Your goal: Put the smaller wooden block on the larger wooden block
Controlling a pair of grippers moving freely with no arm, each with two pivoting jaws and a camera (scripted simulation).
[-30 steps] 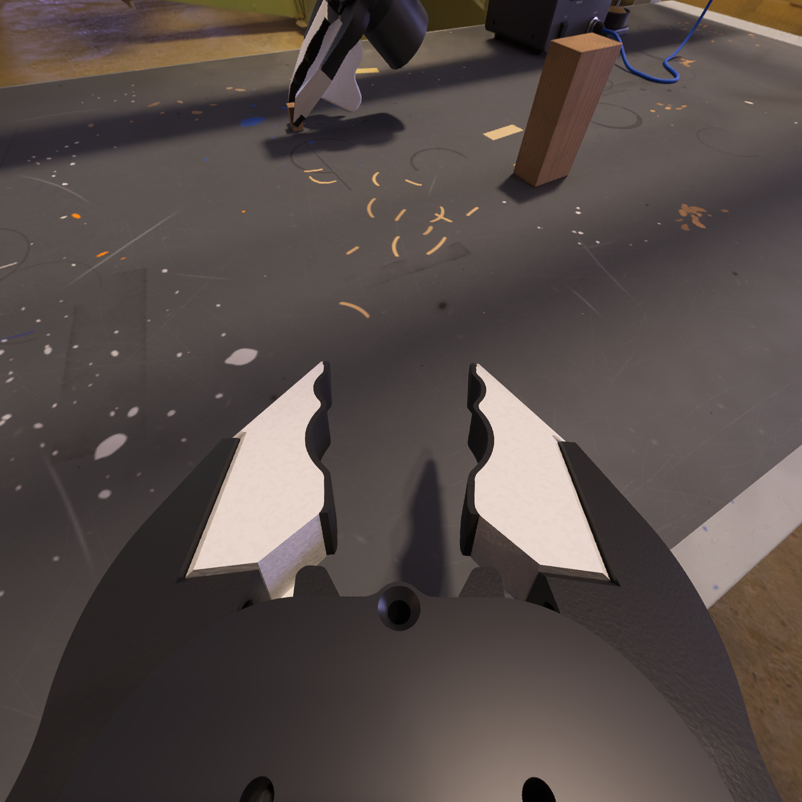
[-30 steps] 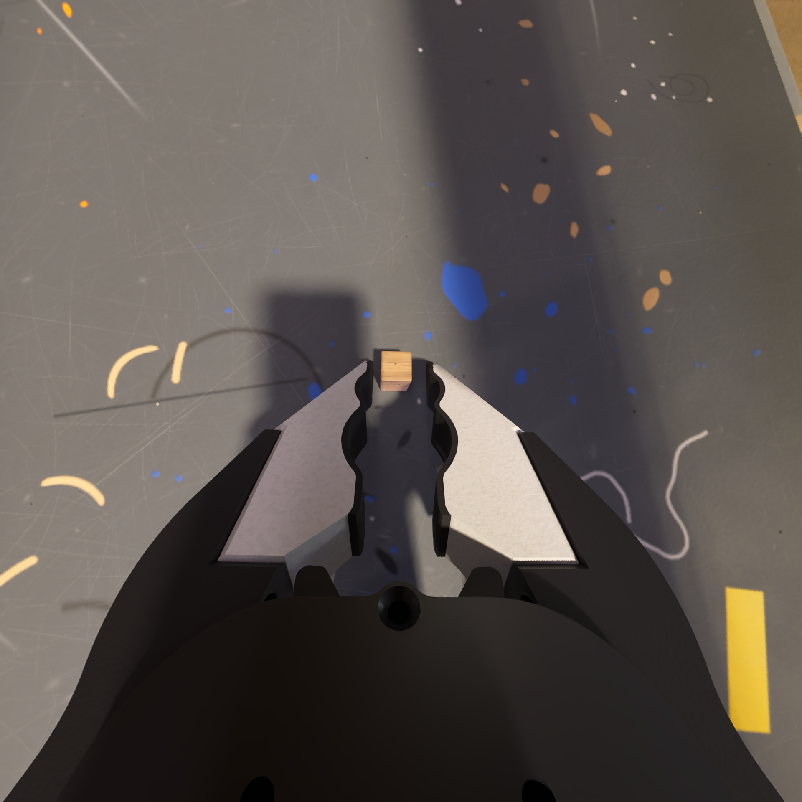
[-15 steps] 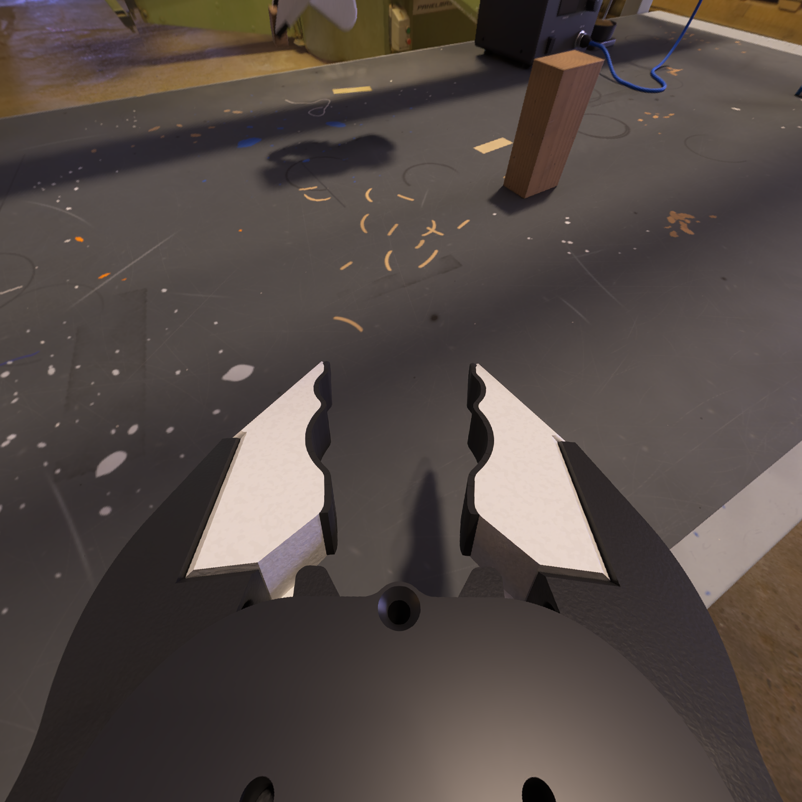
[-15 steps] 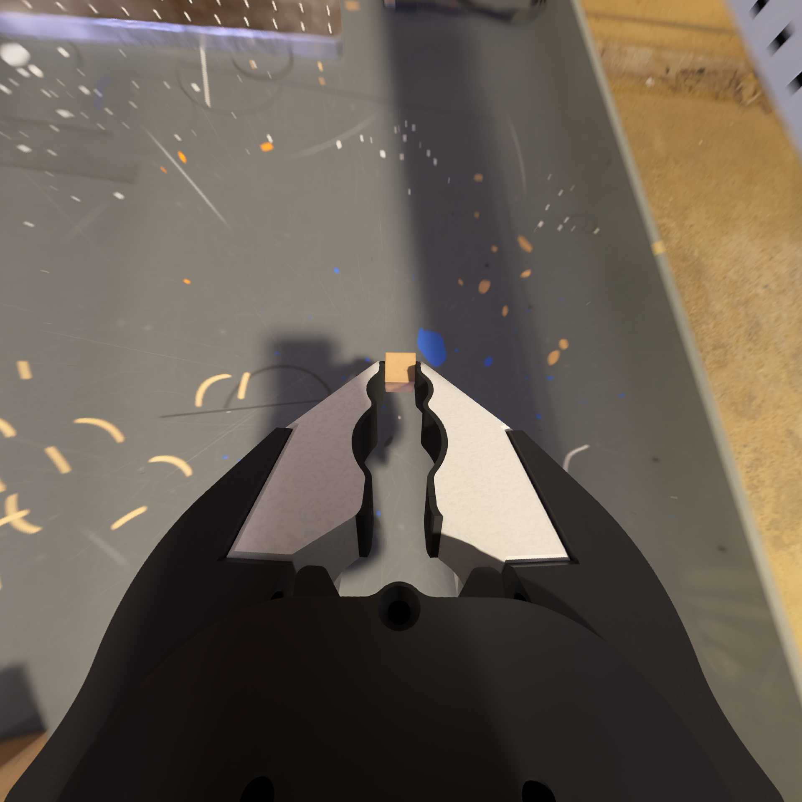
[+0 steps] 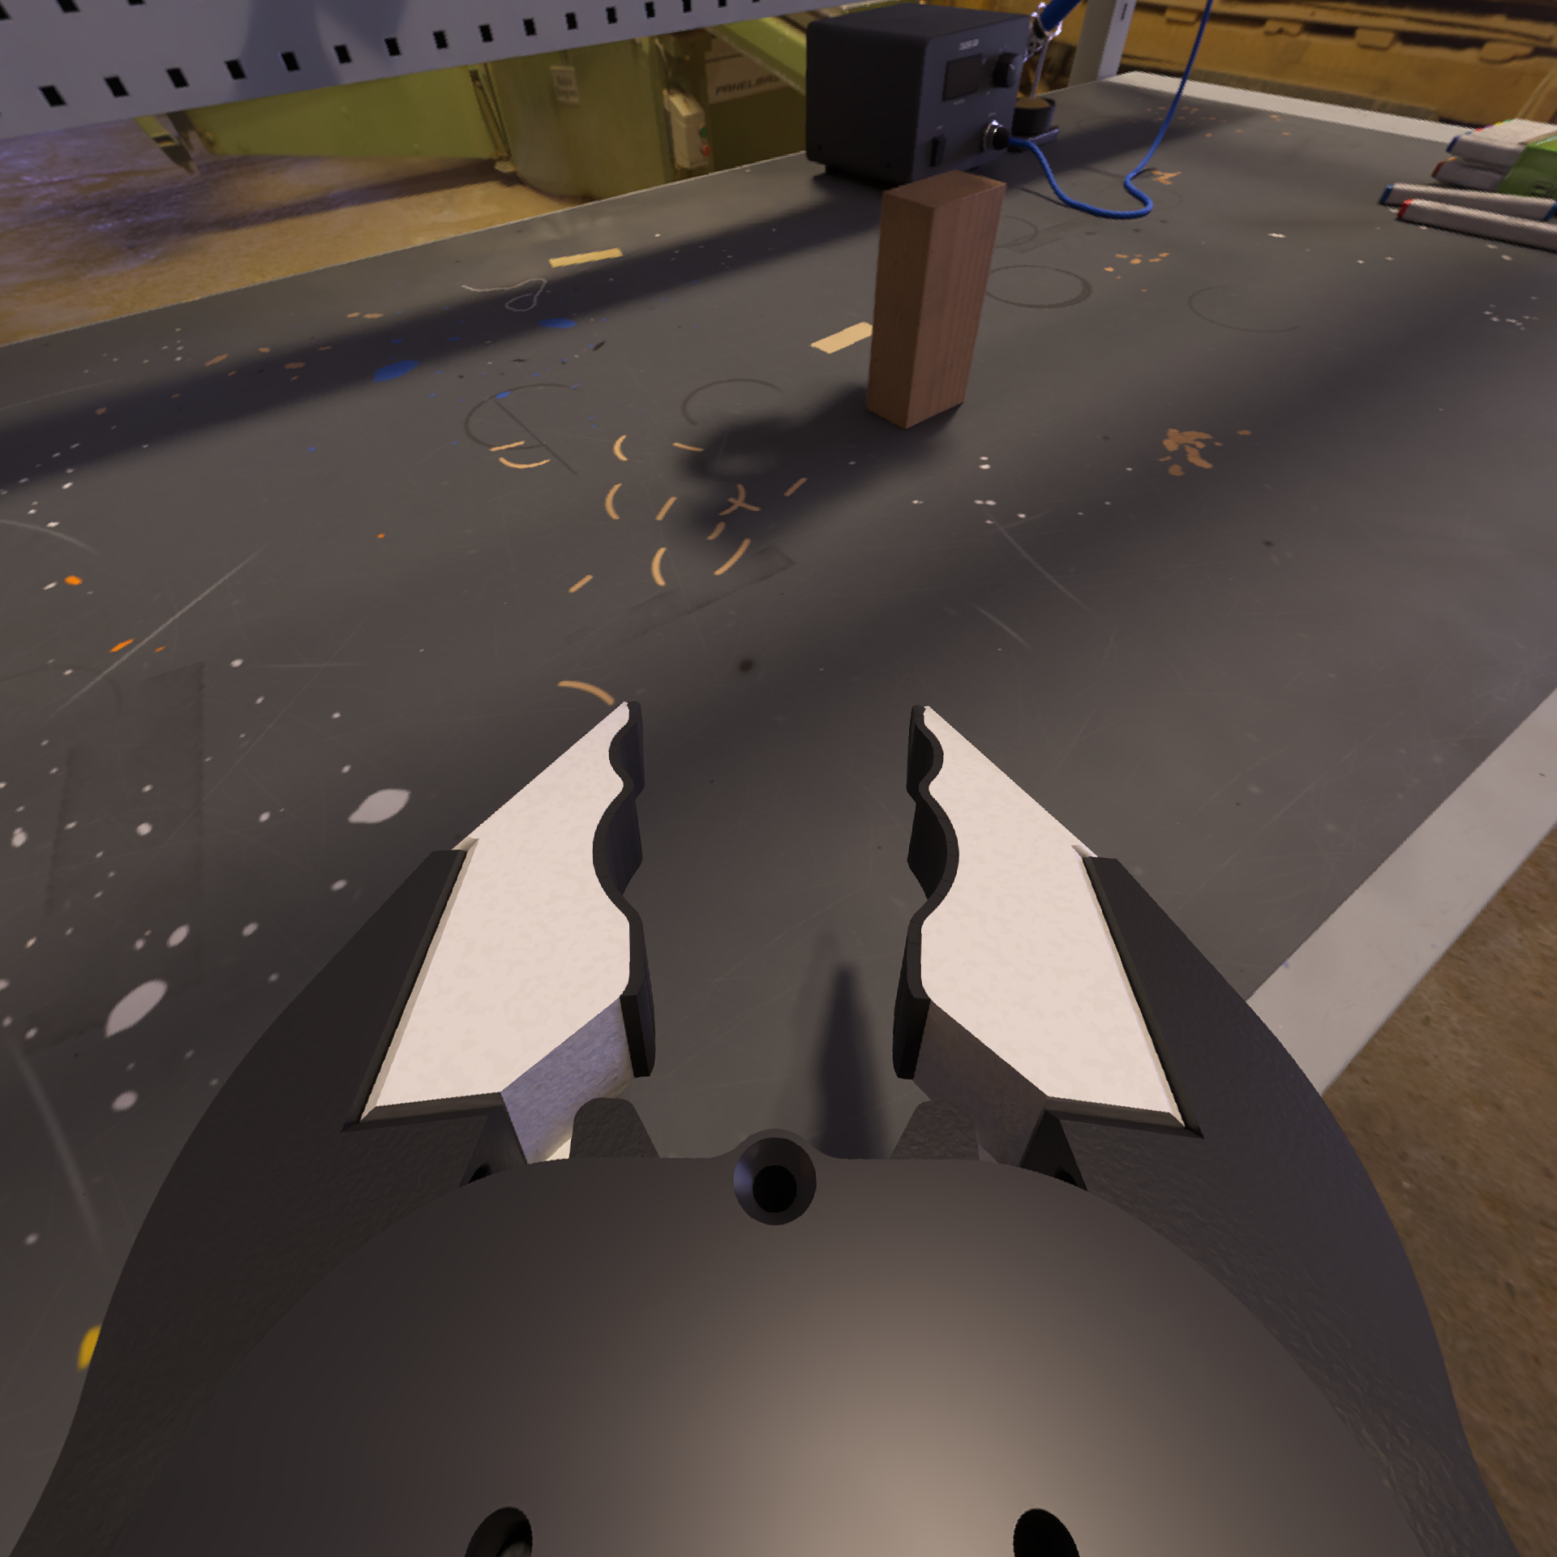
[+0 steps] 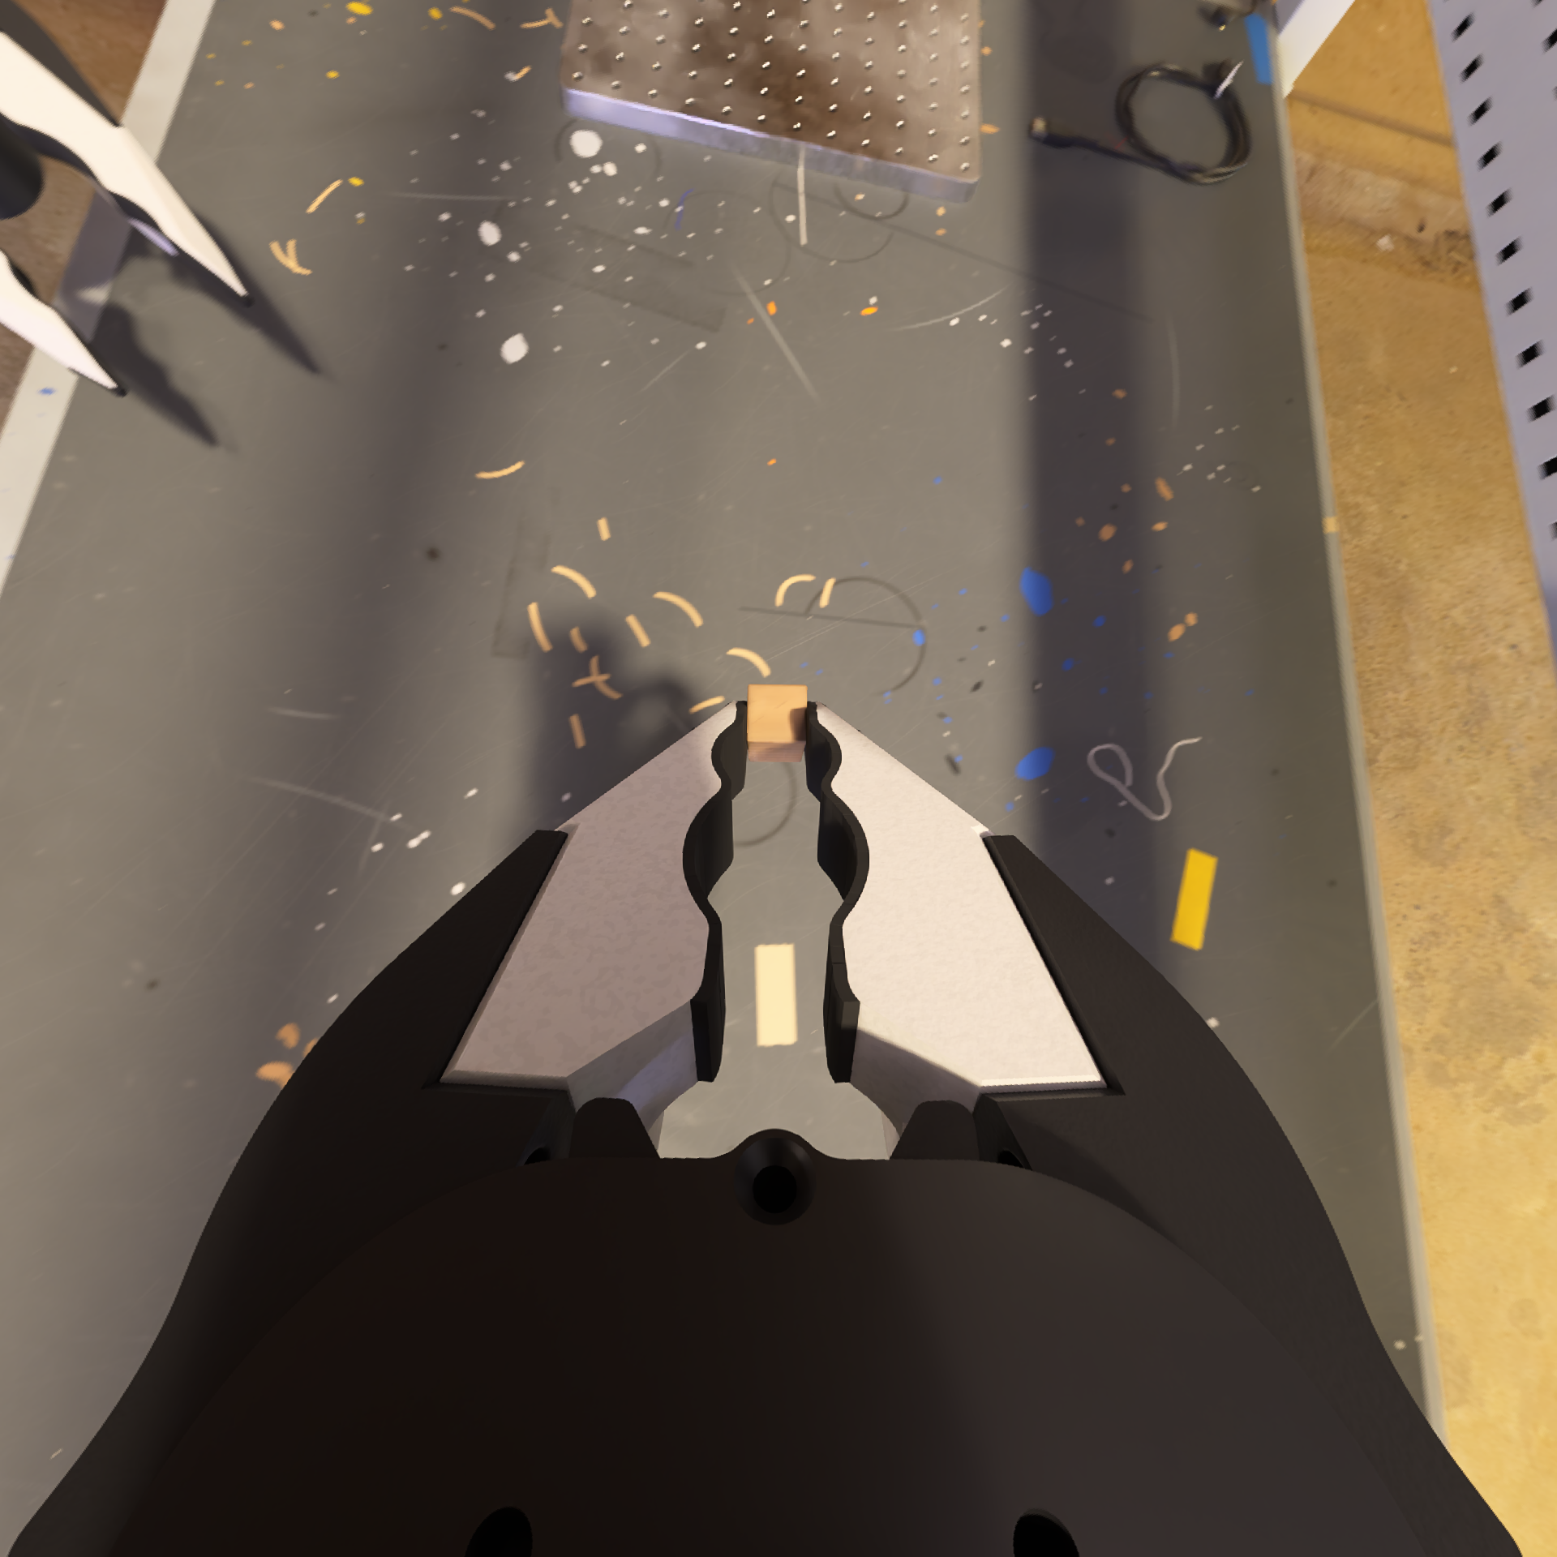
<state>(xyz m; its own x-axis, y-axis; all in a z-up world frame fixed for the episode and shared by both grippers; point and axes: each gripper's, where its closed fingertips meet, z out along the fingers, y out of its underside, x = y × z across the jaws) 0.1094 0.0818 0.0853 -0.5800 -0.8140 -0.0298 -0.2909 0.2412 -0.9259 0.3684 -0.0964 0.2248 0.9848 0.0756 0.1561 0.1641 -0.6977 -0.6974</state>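
The right gripper (image 6: 776,726) was clenched on the smaller wooden block (image 6: 776,721), pinching it at the very tips of its 2 fingers, raised above the grey, paint-flecked bench (image 6: 337,758). The left gripper (image 5: 775,712) hung released with nothing between its parted fingers. From the left wrist view, the larger wooden block (image 5: 933,296) stood upright on the bench at 1 o'clock, well apart, just in front of a dark box (image 5: 914,88) with a blue cable (image 5: 1129,181).
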